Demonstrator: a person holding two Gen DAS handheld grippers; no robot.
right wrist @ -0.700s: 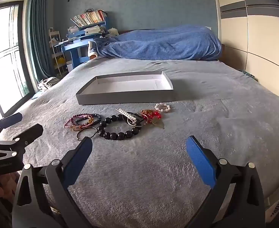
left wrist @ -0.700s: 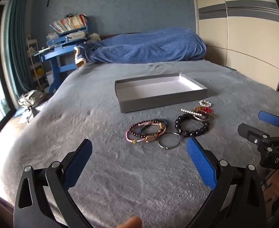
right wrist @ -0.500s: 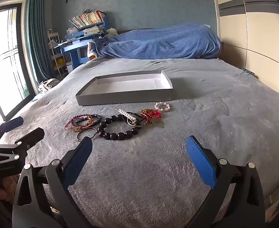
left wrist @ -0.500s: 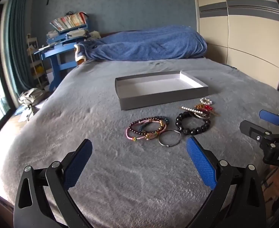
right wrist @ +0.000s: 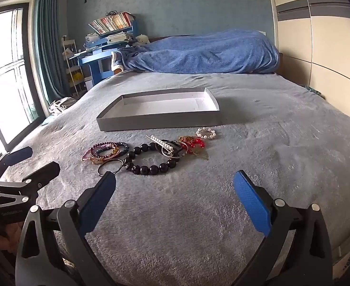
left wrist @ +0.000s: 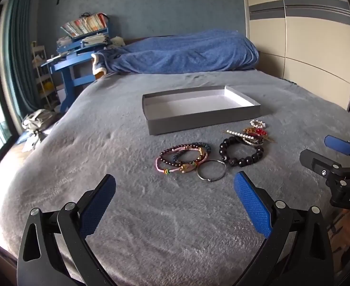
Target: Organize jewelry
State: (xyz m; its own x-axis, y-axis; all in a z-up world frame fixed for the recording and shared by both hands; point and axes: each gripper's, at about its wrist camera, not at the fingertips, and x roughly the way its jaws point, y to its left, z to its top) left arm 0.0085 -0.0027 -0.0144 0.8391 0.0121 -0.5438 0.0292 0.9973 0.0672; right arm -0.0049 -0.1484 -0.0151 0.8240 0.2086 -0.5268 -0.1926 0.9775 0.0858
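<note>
Jewelry lies in a loose row on the grey bedspread in front of a shallow grey box (left wrist: 200, 119) (right wrist: 158, 120) with a white inside. From the left: thin beaded bracelets (left wrist: 182, 158) (right wrist: 104, 151), a metal ring (left wrist: 211, 170) (right wrist: 109, 166), a black bead bracelet (left wrist: 240, 153) (right wrist: 148, 158), a pearl hair clip (left wrist: 238, 135) (right wrist: 162, 144), red bead pieces (left wrist: 258, 132) (right wrist: 195, 143) and a small pearl bracelet (left wrist: 257, 124) (right wrist: 206, 133). My left gripper (left wrist: 173, 194) hovers open short of the ring. To its right my right gripper (right wrist: 173, 194) stands open, nothing between its blue pads.
A rumpled blue blanket (left wrist: 182, 52) lies across the head of the bed. A blue desk (left wrist: 72, 64) stacked with books stands at the back left beside a window with teal curtains. A wardrobe (left wrist: 301, 35) lines the right wall. A bag (left wrist: 38, 121) lies on the floor to the left.
Both grippers have edged slightly forward and tilted down a touch, so the jewelry and box sit a little higher in both views. Jaws stay wide; nothing on the bed has moved.
</note>
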